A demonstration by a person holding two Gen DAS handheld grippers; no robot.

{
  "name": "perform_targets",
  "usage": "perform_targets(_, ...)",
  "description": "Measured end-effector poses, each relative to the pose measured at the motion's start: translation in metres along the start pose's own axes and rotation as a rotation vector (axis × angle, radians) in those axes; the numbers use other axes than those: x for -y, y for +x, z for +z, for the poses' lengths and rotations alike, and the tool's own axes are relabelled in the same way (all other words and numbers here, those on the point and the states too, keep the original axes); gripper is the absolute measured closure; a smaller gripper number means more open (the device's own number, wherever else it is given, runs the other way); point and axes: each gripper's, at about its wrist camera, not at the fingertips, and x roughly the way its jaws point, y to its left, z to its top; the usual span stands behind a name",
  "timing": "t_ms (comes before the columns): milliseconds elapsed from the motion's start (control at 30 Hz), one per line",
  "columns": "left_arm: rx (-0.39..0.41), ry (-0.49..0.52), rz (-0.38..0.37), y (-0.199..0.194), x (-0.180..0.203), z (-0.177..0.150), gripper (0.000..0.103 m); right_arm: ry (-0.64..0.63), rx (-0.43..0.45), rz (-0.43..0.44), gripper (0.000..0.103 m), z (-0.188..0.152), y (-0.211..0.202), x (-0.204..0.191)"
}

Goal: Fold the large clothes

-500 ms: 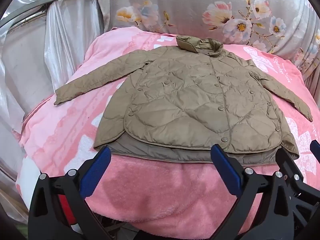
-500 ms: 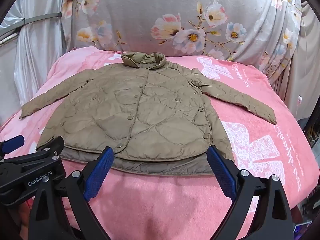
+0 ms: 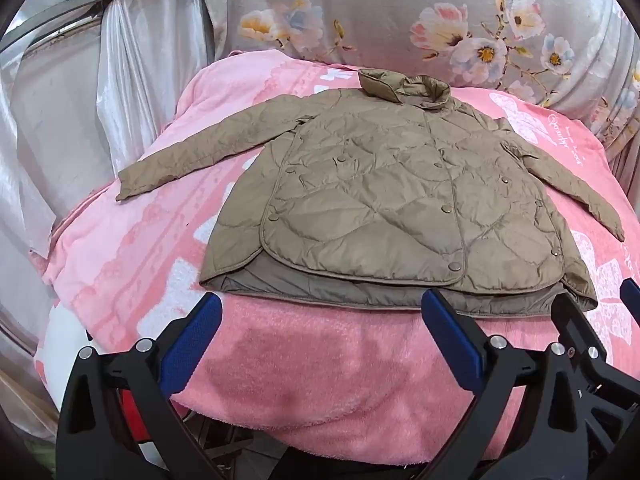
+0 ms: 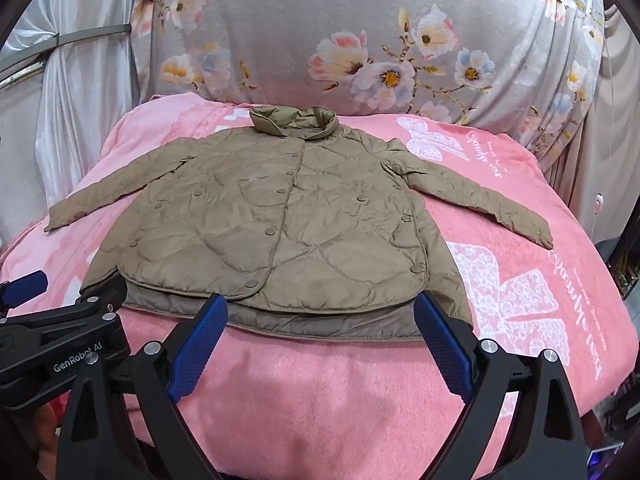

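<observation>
An olive quilted jacket lies flat and buttoned on a pink blanket, collar at the far side, both sleeves spread out to the sides. The same jacket fills the middle of the right wrist view. My left gripper stands open just short of the hem, its blue pads wide apart with nothing between them. My right gripper is open too, hovering at the hem's near edge. The left gripper's black frame shows at the left of the right wrist view.
A grey floral cloth hangs behind the blanket-covered surface. Shiny white curtains stand at the left. The pink blanket carries white lace prints and lettering at the right. Its front edge drops off below the grippers.
Both views have shifted only slightly; the jacket lies as before and both grippers stay open.
</observation>
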Motion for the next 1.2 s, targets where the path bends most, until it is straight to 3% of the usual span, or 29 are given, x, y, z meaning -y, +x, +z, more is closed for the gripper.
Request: perform_targets(1200,0.003,-0.002,0.004,-0.007,-0.004,-0.003,0.006,-0.010,0.010,-0.002,0.011,0.000,-0.014,-0.010)
